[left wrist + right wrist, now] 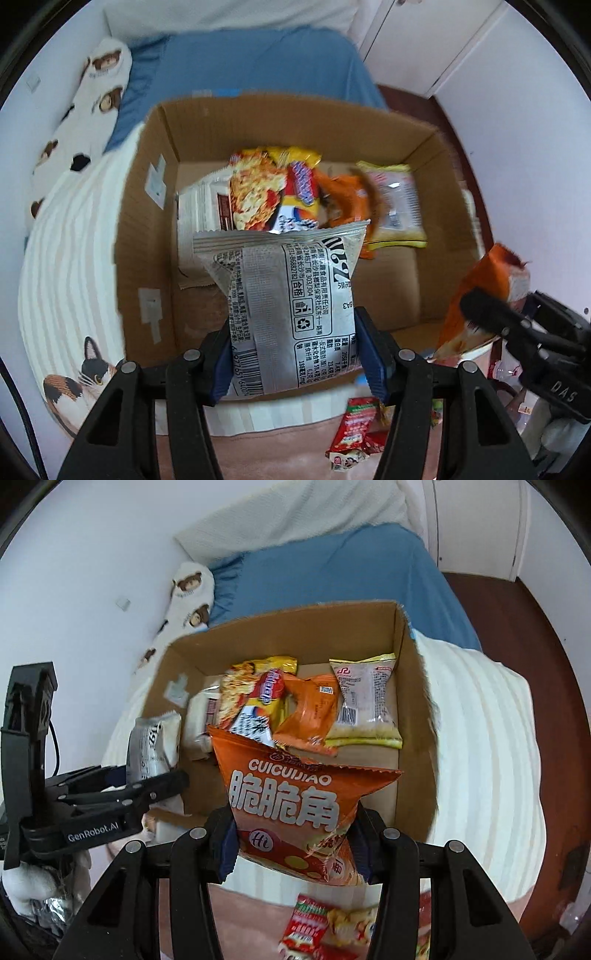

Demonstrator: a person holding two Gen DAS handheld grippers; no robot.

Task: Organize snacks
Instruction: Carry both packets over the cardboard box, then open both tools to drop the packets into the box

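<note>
cardboard box (413, 701) holds yellow noodle packet (255, 686), orange packet (310, 712).

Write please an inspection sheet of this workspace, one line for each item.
Surface: striped white blanket on a bed.
Job's things: open cardboard box holding several snack packets; grey packet; orange CUICUIJIAO bag.
Clutter: red snack packets lying outside the box.
Grippers: left gripper shut on grey packet; right gripper shut on orange CUICUIJIAO bag.
Cables: black cable behind the left gripper.
Surroundings: blue sheet, bear-print pillow, white walls.
</note>
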